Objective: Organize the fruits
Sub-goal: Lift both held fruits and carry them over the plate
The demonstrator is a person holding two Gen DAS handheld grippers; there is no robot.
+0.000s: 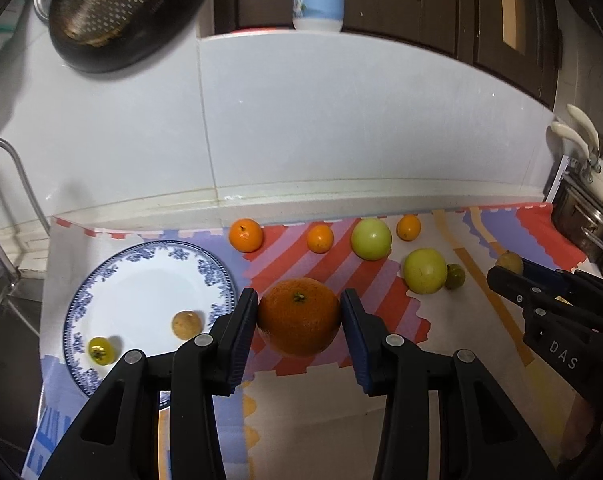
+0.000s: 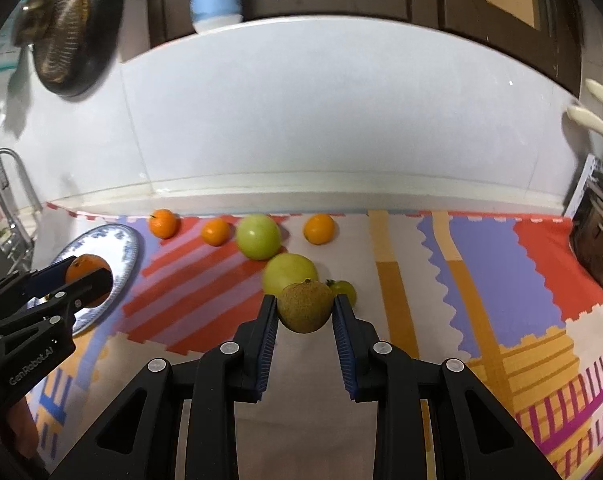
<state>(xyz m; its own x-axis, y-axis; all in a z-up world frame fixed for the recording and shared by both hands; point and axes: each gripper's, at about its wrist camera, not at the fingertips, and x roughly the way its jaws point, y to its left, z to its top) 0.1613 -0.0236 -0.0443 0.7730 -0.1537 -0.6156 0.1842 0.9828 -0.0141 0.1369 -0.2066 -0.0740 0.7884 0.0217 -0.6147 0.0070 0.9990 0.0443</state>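
Note:
My left gripper [image 1: 299,312] is shut on a large orange [image 1: 298,317] and holds it just right of the blue-rimmed white plate [image 1: 141,280]. The plate holds a brown round fruit [image 1: 186,325] and a small yellow tomato [image 1: 100,351]. My right gripper [image 2: 305,308] is shut on a brown speckled fruit [image 2: 305,307] above the mat. It shows at the right of the left wrist view [image 1: 509,270]. Three small oranges [image 1: 245,234] [image 1: 320,239] [image 1: 408,227], two green apples [image 1: 371,239] [image 1: 424,271] and a small green tomato [image 1: 455,276] lie on the mat.
A colourful patterned mat [image 2: 481,272] covers the counter below a white tiled wall. A sink with a metal faucet [image 1: 5,208] lies left of the plate. Pots [image 1: 589,216] stand at the far right. A dark colander [image 1: 113,8] hangs upper left.

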